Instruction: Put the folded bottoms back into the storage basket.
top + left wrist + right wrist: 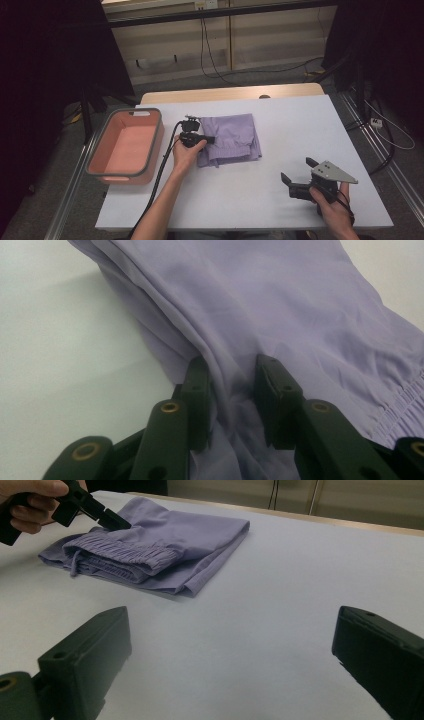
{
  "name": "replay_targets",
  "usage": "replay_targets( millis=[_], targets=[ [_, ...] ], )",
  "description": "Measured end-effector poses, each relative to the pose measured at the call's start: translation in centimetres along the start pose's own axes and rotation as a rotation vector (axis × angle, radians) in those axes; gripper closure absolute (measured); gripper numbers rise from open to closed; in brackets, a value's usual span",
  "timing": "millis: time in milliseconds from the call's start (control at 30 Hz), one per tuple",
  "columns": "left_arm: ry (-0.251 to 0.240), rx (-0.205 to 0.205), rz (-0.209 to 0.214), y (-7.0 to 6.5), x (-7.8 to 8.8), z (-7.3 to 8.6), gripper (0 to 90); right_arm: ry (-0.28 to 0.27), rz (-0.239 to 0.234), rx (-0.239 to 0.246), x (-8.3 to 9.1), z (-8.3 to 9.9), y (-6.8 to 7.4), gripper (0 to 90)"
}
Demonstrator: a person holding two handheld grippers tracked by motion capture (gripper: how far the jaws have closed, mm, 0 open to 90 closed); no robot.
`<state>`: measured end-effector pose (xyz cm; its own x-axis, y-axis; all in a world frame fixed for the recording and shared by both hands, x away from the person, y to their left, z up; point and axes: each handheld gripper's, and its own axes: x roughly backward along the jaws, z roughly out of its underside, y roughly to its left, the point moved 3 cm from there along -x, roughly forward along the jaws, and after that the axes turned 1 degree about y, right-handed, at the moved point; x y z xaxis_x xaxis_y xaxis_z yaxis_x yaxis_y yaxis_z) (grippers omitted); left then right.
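Left gripper (231,390): jaws pinched on a raised fold of lilac cloth, the fabric bunched between the two black pads. The cloth belongs to the folded purple shorts (230,139), gathered waistband and drawstring visible in the right gripper view (145,555). The grip sits at the shorts' left edge, on the side facing the pink basket (98,152).

Right gripper (299,176): jaws spread wide, nothing between them, held over bare table (300,120) well apart from the shorts, on the side away from the basket and nearer the person.

The shorts lie flat on the white table, just beside the basket, not touching it as far as can be told. The basket is empty.

Judgement: the step in hand is securing the garment for transfer; the pinch looks made, the lift not begun. The next move likely calls for raising the fold enough that the stack clears the basket's grey rim, then carrying it across. A single-edge grip may let the folds fall open; the free gripper could support the far edge.

No brand, label or legible writing found.
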<state>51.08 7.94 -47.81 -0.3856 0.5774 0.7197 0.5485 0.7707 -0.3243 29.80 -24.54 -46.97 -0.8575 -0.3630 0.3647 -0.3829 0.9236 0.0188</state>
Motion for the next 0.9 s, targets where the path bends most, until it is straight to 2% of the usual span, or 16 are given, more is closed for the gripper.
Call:
replay_targets(
  millis=[167, 200, 267, 333, 433, 533, 700, 900],
  targets=[
    [-0.008, 0.023, 0.003, 0.2, -0.1, 0.0, 78.4, 0.000, -0.002, -0.001, 0.0, 0.0, 0.0, 2.1],
    [-0.007, 0.033, 0.017, -0.1, -0.2, 0.0, 78.4, 0.000, -0.002, -0.001, 0.0, 0.0, 0.0, 2.1],
    [-0.010, 0.010, 0.008, -1.0, -0.5, 0.0, 84.3, 0.003, -0.002, -0.002, -0.1, 0.0, 0.0, 2.1],
    [-0.016, 0.013, 0.017, -0.8, -0.6, 0.1, 87.4, 0.003, -0.003, -0.002, -0.2, 0.0, 0.0, 2.1],
    [-0.040, 0.036, 0.035, -0.3, -0.2, 0.1, 88.8, 0.000, -0.006, 0.002, -0.1, 0.0, 0.1, 2.1],
    [-0.051, 0.031, 0.035, -0.4, 0.0, 0.0, 89.2, -0.001, -0.006, 0.000, 0.0, 0.0, 0.0, 2.1],
    [-0.106, 0.044, 0.062, -0.5, 1.1, -0.7, 89.5, -0.001, -0.002, -0.006, 0.1, 0.0, -0.1, 2.1],
    [-0.147, 0.020, 0.081, -0.9, 2.1, -1.2, 89.5, -0.001, 0.005, -0.006, 0.2, 0.0, -0.1, 2.1]
  ],
)
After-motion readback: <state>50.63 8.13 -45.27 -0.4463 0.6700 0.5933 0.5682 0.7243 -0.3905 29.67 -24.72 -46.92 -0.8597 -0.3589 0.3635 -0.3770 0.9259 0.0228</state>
